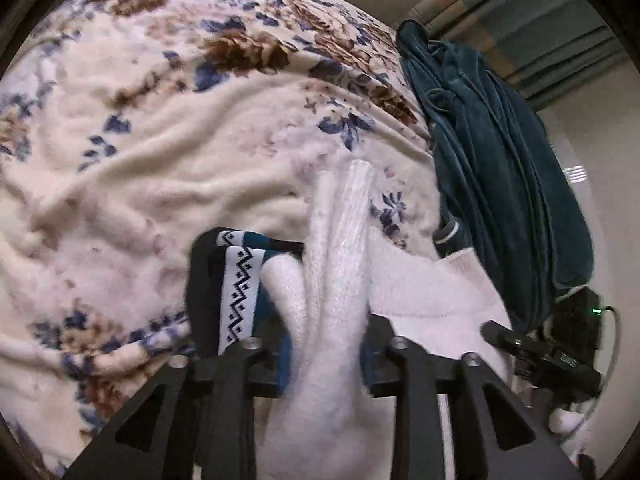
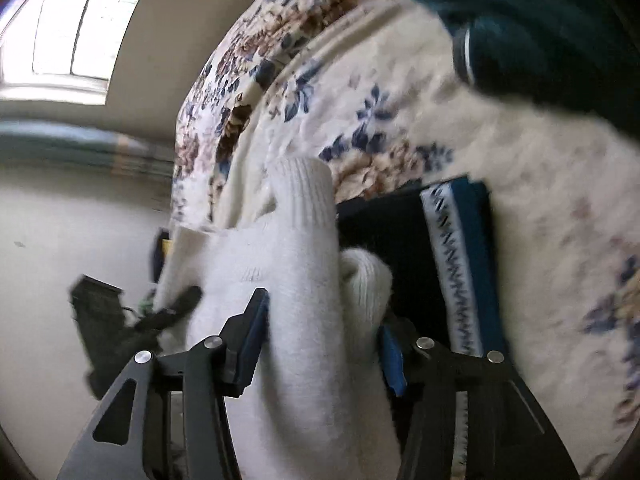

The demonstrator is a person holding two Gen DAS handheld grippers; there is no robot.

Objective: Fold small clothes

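Note:
A white knit garment [image 1: 340, 280] lies bunched on a floral blanket [image 1: 140, 160]. My left gripper [image 1: 326, 344] is shut on a thick fold of it, its ribbed cuff pointing away. In the right wrist view the same white garment [image 2: 304, 280] fills the gap of my right gripper [image 2: 324, 344], whose blue pads [image 2: 252, 340] press on it from both sides. A dark blue garment with a white zigzag band [image 1: 240, 288] lies under the white one; it also shows in the right wrist view [image 2: 456, 272].
A dark teal velvety garment [image 1: 500, 160] is piled at the blanket's right edge. The other gripper's black body [image 1: 552, 356] shows at the lower right. A pale floor [image 2: 60, 240], curtains and a window [image 2: 72, 32] lie beyond the bed.

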